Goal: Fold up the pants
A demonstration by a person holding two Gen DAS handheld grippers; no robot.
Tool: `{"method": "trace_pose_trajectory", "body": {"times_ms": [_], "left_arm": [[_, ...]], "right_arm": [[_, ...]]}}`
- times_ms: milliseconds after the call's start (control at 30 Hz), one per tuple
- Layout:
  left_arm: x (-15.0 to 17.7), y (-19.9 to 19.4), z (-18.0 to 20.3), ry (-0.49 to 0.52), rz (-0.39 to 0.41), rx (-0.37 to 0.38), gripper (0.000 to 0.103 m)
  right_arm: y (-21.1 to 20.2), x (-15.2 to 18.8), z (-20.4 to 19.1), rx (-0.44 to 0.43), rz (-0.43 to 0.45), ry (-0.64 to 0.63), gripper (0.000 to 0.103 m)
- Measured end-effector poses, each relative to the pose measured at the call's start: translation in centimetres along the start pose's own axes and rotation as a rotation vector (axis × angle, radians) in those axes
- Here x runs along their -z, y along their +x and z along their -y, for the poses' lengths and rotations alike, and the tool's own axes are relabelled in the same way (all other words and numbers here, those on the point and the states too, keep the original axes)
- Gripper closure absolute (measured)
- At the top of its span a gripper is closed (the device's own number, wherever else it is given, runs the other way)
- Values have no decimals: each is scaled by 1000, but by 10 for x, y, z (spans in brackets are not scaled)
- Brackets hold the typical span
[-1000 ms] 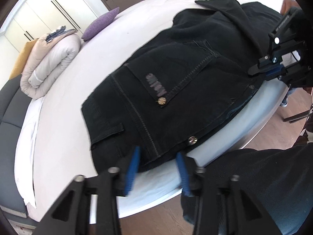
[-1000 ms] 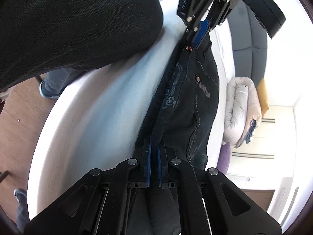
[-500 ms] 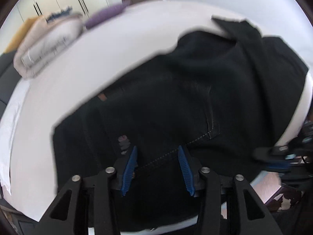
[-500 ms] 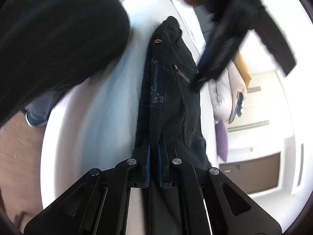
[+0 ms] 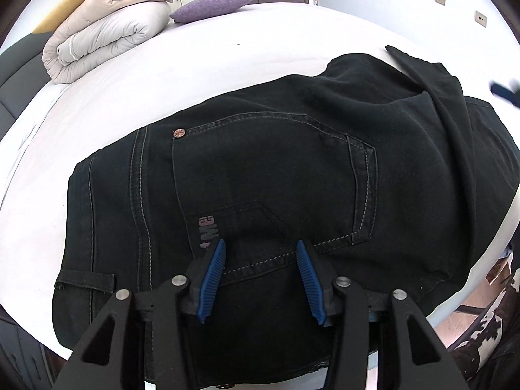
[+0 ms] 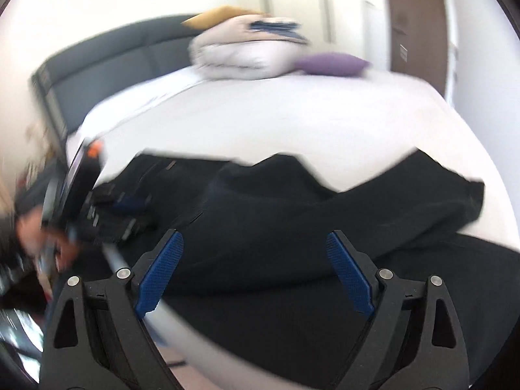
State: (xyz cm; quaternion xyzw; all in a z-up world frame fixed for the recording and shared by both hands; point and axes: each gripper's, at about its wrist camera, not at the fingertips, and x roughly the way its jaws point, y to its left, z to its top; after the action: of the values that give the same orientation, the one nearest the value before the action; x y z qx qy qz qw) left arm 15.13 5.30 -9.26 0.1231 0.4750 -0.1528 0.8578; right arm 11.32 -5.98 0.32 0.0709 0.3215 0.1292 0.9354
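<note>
Black jeans (image 5: 266,175) lie flat on the white bed (image 5: 201,61), back pocket up, waistband at the left, legs bunched toward the right. My left gripper (image 5: 260,279) is open and empty, its blue pads just above the pocket area near the bed's front edge. In the blurred right wrist view the jeans (image 6: 292,214) spread across the bed's near side, and my right gripper (image 6: 255,273) is open wide and empty above the leg cloth. The left gripper's body (image 6: 81,195) shows at that view's left.
A rolled beige duvet (image 5: 104,32) and a purple pillow (image 5: 211,6) lie at the far side of the bed. A dark headboard (image 6: 107,68) stands at the left. Wooden floor (image 5: 468,305) shows past the bed's front right edge.
My right gripper let go of the jeans' edge, opened wide and swung round to face across the bed. My left gripper moved forward over the back pocket.
</note>
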Motion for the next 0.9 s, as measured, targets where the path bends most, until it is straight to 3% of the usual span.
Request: {"method": "trace_pose_trajectory", "body": {"times_ms": [100, 167, 333, 533, 600, 700, 733, 800, 833, 867, 900], "left_arm": [[3, -1, 0, -8, 12, -6, 54], [11, -6, -2, -13, 19, -9, 54], [13, -7, 2, -16, 28, -23, 54], [14, -7, 4, -25, 34, -19, 54], [14, -7, 3, -30, 36, -15, 54], [14, -9, 2, -32, 38, -11, 54], [14, -9, 2, -32, 38, -11, 54], [15, -9, 1, -34, 39, -8, 54], [15, -9, 1, -33, 39, -10, 54], [15, -10, 1, -32, 39, -11, 54], [15, -10, 1, -32, 39, -12, 54]], "right_arm": [[8, -43, 67, 96, -4, 185, 12], [21, -64, 96, 150, -27, 238, 12], [88, -113, 167, 264, -199, 362, 13], [171, -129, 191, 452, -382, 343, 13], [191, -124, 205, 472, -451, 382, 13], [206, -124, 215, 516, -459, 363, 14], [207, -125, 216, 517, -450, 342, 17], [206, -128, 220, 506, -428, 332, 50], [204, -129, 224, 497, -423, 330, 60], [201, -131, 229, 474, -415, 338, 81], [196, -133, 233, 447, -404, 357, 91]]}}
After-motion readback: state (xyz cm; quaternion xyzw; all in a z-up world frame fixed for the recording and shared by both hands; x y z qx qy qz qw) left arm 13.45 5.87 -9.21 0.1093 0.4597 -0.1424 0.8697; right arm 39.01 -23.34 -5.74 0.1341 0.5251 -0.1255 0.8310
